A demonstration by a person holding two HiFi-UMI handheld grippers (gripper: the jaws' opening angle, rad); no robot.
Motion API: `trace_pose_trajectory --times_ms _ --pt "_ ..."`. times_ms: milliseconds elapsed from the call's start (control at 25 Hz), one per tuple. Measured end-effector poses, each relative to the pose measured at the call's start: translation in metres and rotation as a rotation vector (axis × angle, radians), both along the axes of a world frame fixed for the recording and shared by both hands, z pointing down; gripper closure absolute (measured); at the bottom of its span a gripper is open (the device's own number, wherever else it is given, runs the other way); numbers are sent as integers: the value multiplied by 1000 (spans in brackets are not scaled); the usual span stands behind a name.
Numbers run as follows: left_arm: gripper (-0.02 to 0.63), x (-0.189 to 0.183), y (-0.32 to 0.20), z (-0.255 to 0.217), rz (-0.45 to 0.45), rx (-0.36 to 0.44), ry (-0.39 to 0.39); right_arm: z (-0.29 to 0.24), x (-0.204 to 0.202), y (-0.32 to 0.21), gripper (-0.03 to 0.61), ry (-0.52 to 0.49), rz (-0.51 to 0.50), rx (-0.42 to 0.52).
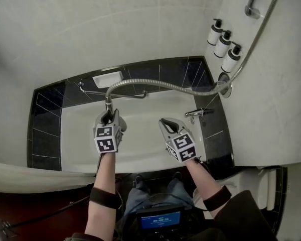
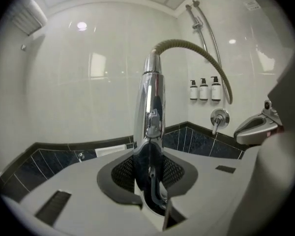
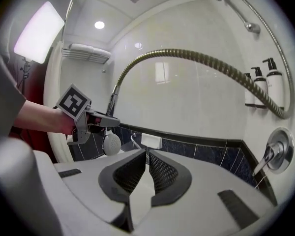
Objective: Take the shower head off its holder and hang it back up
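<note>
My left gripper (image 1: pixel 109 115) is shut on the chrome handle of the shower head (image 1: pixel 109 104), held upright over the bathtub. In the left gripper view the handle (image 2: pixel 150 107) stands between the pads of that gripper (image 2: pixel 148 154). The ribbed metal hose (image 1: pixel 160 84) arcs from the handle's top to the right wall. The right gripper view shows the round head (image 3: pixel 111 143) hanging below the left gripper (image 3: pixel 96 124). My right gripper (image 1: pixel 168 123) hovers to the right, shut and empty (image 3: pixel 147 156). The wall rail with its holder (image 1: pixel 251 4) is high on the right wall (image 2: pixel 198 18).
Three pump bottles (image 1: pixel 223 44) hang on the right wall above a round valve (image 1: pixel 224 87). A chrome tap (image 1: pixel 198 113) juts over the white tub (image 1: pixel 135 159). A grab bar (image 1: pixel 115 93) and a white soap dish (image 1: pixel 107 79) sit on the dark tiled ledge.
</note>
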State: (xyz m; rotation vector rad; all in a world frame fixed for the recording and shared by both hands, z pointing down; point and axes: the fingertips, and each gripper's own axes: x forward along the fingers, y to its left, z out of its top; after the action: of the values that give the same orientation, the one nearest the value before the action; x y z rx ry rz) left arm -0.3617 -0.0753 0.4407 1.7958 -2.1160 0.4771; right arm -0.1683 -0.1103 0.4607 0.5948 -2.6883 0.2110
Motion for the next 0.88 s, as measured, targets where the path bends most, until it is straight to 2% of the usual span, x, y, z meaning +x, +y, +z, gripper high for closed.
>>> trace_pose_trajectory --times_ms 280,560,720,880 --pt "538 -12 -26 -88 39 86 -146 -70 -5 -23 534 -54 -21 97" --pt "538 -22 -66 -180 107 109 -273 -134 -6 -42 534 -96 -9 169" --pt "538 -15 -101 -237 153 146 -328 -168 -5 -58 535 -111 -9 207" --pt "538 -1 -135 -293 213 164 -414 -205 -1 -70 535 -130 -14 246"
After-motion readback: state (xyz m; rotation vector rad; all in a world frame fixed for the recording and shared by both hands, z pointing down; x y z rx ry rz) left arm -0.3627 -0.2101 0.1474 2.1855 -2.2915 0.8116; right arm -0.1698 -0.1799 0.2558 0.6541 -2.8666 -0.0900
